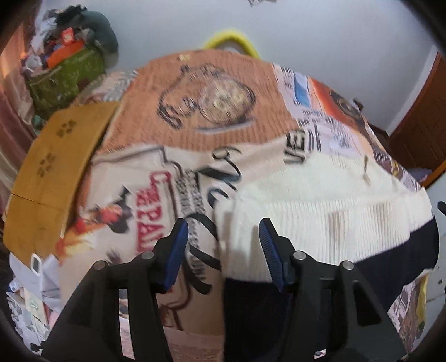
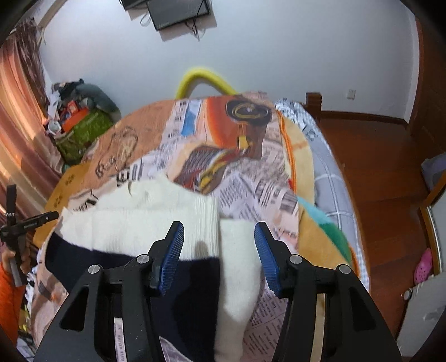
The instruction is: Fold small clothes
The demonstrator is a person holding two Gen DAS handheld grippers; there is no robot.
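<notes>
Both tools, left [image 1: 223, 236] and right [image 2: 218, 239], half-open, seemingly empty, over cream-and-navy sweater [image 2: 145, 222].

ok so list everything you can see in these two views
sweater: one, cream with a navy band, lying on the blanket in front of both grippers
blanket: one, orange and newsprint pattern, spread over the bed
cardboard box: one, tan, left edge of the bed
yellow arch: one, yellow, behind the far end of the bed
clutter pile: one heap, green bag with mixed items, far left corner
curtain: one, pinkish brown, left wall
screen: one, black, on the wall
wooden floor: reddish brown, right of the bed
left hand-held gripper: black with blue pads, open over the sweater's left edge
right hand-held gripper: same colours, open over the sweater
</notes>
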